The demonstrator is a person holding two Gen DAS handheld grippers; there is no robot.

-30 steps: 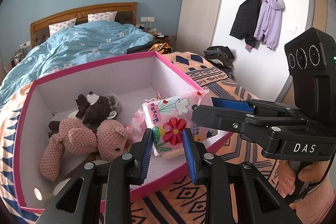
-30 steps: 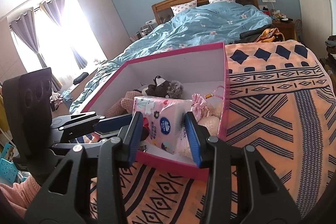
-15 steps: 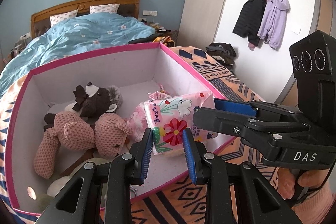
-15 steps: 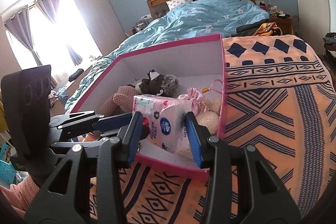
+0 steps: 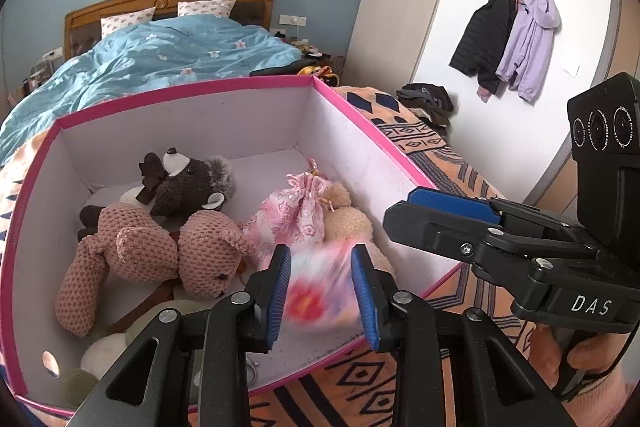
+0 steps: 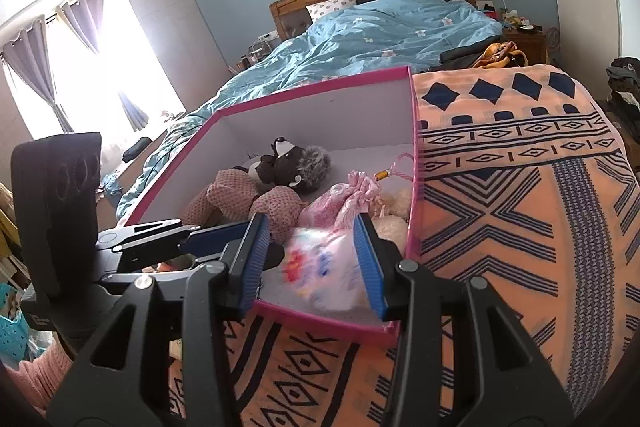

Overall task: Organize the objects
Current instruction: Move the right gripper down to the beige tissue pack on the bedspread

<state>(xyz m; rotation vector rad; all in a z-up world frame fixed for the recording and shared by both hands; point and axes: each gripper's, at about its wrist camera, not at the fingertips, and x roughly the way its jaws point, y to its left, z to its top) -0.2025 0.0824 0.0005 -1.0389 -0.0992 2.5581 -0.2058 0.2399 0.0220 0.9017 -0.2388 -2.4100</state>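
Observation:
A floral tissue pack [image 5: 320, 291] shows as a blur low in the near corner of the pink-rimmed white box [image 5: 192, 95], and the right wrist view also has the tissue pack [image 6: 328, 275] smeared. My left gripper [image 5: 320, 255] hangs above it with its jaws opening, and the pads do not press on the pack. My right gripper [image 6: 310, 227] stands open over the same corner with its pads clear of the pack. Each tool appears in the other's view: the right gripper [image 5: 404, 211] and the left gripper [image 6: 188, 235].
In the box lie a dark brown bear [image 5: 188, 183], a pink knitted bunny [image 5: 160, 251], a pink floral pouch [image 5: 300, 215] and a cream plush [image 5: 344, 215]. The box sits on an orange patterned blanket [image 6: 520, 187]. A bed with a blue duvet [image 5: 160, 67] is behind.
The tissue pack, held up between both grippers before, has left them and dropped toward the box floor, now blurred. The left jaws have widened. Both hands stay over the box's near corner.

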